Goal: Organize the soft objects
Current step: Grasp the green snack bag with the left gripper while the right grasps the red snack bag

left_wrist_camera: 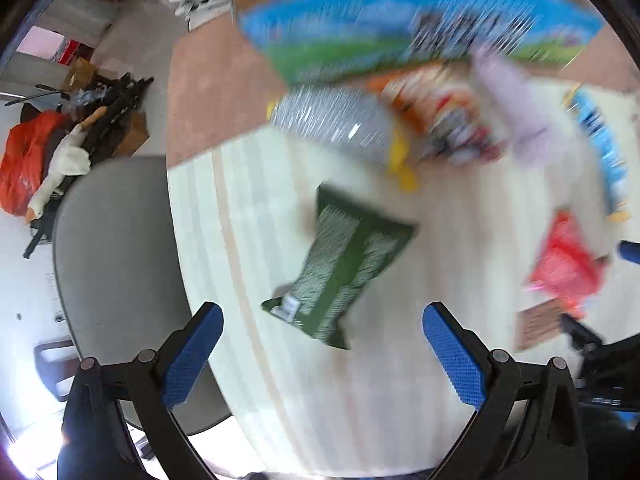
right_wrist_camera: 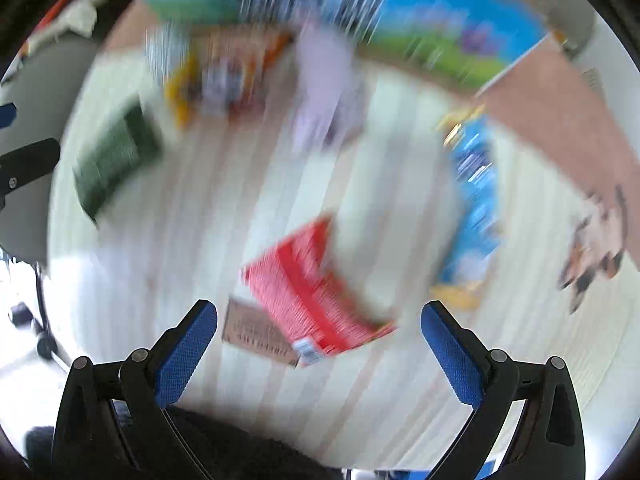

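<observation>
Two hand-held grippers hover over a round table [left_wrist_camera: 280,380] covered in a pale striped cloth, both views smeared by motion blur. At far left, beyond the table's edge, a grey chair [left_wrist_camera: 116,248] stands beside a heap of floor clutter that includes an orange bag [left_wrist_camera: 24,160] and a white toy goose [left_wrist_camera: 60,168]. The left gripper [left_wrist_camera: 322,334] hangs with its blue-padded jaws spread wide and nothing between them, a green packet [left_wrist_camera: 348,268] lying flat on the cloth just beyond its fingers. Farther back, a silvery packet [left_wrist_camera: 332,120] and an orange packet [left_wrist_camera: 432,108] lie close together against a large blue-and-green bag [left_wrist_camera: 400,24] at the far side, with a pale purple soft thing [left_wrist_camera: 516,120] to their right. The right gripper [right_wrist_camera: 320,332] is likewise spread wide and holds nothing, hanging over a red packet [right_wrist_camera: 308,292] that overlaps a brown card [right_wrist_camera: 256,332]. Near the right edge lies a long blue packet [right_wrist_camera: 476,200].
</observation>
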A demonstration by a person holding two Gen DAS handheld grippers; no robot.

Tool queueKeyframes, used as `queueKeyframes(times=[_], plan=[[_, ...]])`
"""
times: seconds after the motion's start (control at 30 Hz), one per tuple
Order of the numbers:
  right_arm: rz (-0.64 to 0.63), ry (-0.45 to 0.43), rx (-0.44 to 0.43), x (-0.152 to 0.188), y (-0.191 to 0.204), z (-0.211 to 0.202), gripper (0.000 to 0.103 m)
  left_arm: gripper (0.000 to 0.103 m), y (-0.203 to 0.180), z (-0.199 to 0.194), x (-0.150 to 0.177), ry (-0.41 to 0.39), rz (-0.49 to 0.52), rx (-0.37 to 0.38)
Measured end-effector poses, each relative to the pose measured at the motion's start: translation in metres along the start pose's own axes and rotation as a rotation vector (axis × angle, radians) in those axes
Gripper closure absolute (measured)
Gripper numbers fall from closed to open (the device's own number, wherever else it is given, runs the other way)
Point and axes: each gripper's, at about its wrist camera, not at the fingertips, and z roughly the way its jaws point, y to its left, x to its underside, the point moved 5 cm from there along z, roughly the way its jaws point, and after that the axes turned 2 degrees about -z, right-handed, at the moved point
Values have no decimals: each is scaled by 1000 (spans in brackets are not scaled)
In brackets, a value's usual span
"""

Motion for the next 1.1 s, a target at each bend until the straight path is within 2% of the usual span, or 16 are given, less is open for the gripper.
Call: queueKeyframes(times=[0.07, 0.13, 0.17, 0.2, 0.3, 0.43, 0.47, 0.5, 0.57, 0.83, 0.9, 0.93, 1.1], plan=[[4, 18, -4, 3, 5, 19, 4, 1, 2, 24, -3, 36, 3, -9], [40, 20, -11, 3, 5, 29, 19, 1, 1, 41, -3, 70, 11, 7], [57, 17, -6, 4, 3, 31, 33, 1, -2, 48, -4, 81, 23, 10], [88, 15, -12, 4, 0, 32, 39, 1, -4, 51, -3, 84, 34, 21], [213, 24, -95, 8, -14, 30, 45, 3, -12, 66, -5, 129, 35, 82], [324, 72, -261, 14, -25, 32, 46, 26, -11, 75, -5, 198, -95, 225], [328, 79, -278, 11, -27, 31, 46, 37, -10, 76, -5, 217, -135, 271], [318, 80, -283, 11, -28, 30, 45, 44, -10, 76, -4, 233, -166, 305], [289, 70, -271, 12, -28, 29, 45, 52, -8, 77, -4, 245, -219, 335], [302, 83, -217, 7, -31, 36, 48, 51, 9, 96, -15, 235, -311, 352], [292, 86, -210, 8, -29, 35, 48, 62, 14, 95, -15, 222, -335, 357], [292, 87, -211, 5, -15, 38, 48, 65, 17, 94, -13, 215, -333, 354], [289, 123, -213, 8, -7, 45, 48, 70, -12, 78, 9, 186, -241, 301]])
